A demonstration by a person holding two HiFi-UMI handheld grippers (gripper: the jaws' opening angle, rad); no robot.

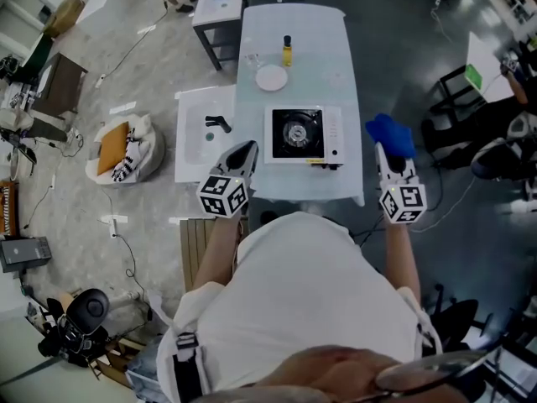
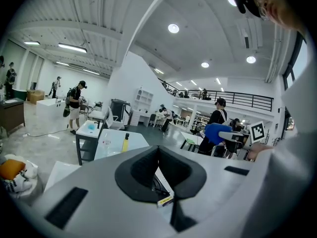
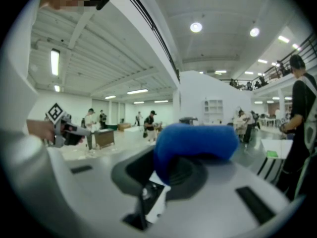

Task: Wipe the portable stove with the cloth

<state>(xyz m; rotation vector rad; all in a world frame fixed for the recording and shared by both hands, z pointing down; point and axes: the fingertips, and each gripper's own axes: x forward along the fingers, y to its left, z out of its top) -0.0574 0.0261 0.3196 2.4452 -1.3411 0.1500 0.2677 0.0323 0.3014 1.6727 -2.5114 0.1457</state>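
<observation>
Open hall, grey floor, long white table (image 1: pixel 336 99) at centre of head view. Found portable stove (image 1: pixel 302 133) at the table's near end, set square to the edge, with burner ring in the middle and control strip along its right side. Noted white plate (image 1: pixel 271 78) just beyond the stove. Noted small yellow bottle (image 1: pixel 287 50) farther back, standing upright. Recorded what is possibly a clear glass left of the plate (too faint to confirm).

Found left gripper (image 1: pixel 245 148) held at the table's left edge, near the stove's left side. Confirmed in left gripper view: jaws together, nothing between them.

Found right gripper (image 1: pixel 383 151) held off the table's right edge, over the floor, well apart from the stove. Confirmed in right gripper view: jaws clamped on blue cloth (image 1: pixel 390 131), bunched and bulging above and past the jaw tips. Found cloth out beyond the table's right edge, touching neither table nor stove.

Observed several people standing among desks in the background of both gripper views.
</observation>
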